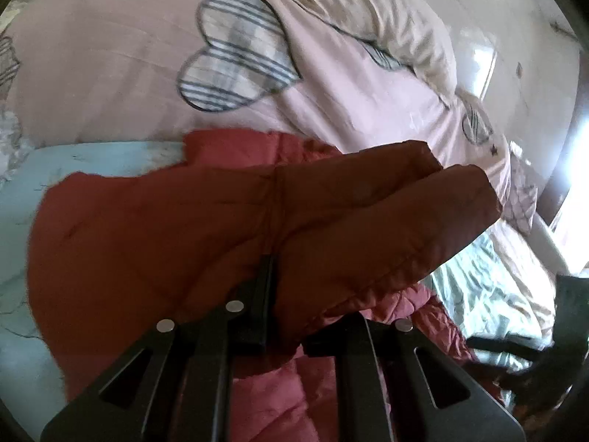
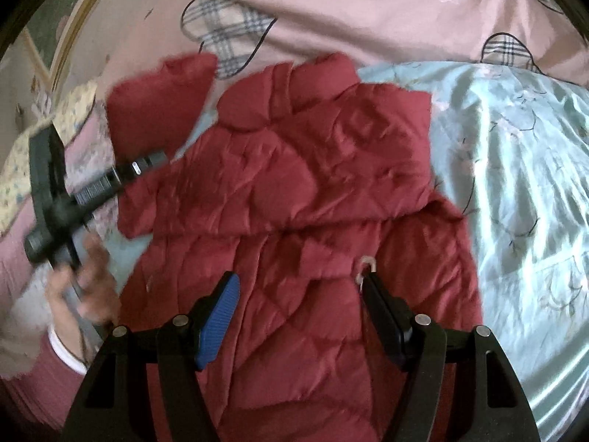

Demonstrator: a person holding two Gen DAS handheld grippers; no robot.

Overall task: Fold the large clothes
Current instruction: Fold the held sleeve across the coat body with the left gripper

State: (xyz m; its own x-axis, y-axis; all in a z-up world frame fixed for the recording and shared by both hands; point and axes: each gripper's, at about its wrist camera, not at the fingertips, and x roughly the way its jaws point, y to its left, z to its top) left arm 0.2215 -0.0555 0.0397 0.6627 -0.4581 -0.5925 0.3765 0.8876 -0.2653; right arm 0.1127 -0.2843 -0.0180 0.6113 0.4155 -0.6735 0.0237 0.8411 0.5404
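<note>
Jacket: a red quilted jacket (image 2: 294, 191) lies spread on the bed, collar toward the pink duvet, hem toward the right wrist camera.
Sleeve: one red sleeve (image 1: 257, 213) is lifted clear of the jacket body and hangs over the left tongs; in the right wrist view the same sleeve (image 2: 158, 99) is raised at the jacket's upper left.
Zip pull: a small pale pull or loop (image 2: 368, 263) sits on the jacket front, just beside the tip of one right finger.
Left tongs: the left tongs (image 1: 274, 276) are pressed together, pinching the sleeve fabric; the fingertips are buried in the cloth. From the right wrist view the left tongs (image 2: 156, 158) reach in from the left edge, blurred.
Right tongs: the right tongs (image 2: 298, 287) are spread wide above the lower jacket front, with no cloth pressed between the pads; one blue ribbed pad (image 2: 221, 316) faces inward.
Hand: a hand (image 2: 81, 287) with a pink cuff grips the handle of the left tool.
Bed cover: a pale blue floral sheet (image 2: 515, 169) lies under the jacket.
Duvet: a pink duvet (image 1: 110, 55) printed with plaid hearts (image 1: 239, 51) lies beyond the jacket.
Pillow: a cream cushion (image 1: 397, 25) rests on the duvet at the far side.
</note>
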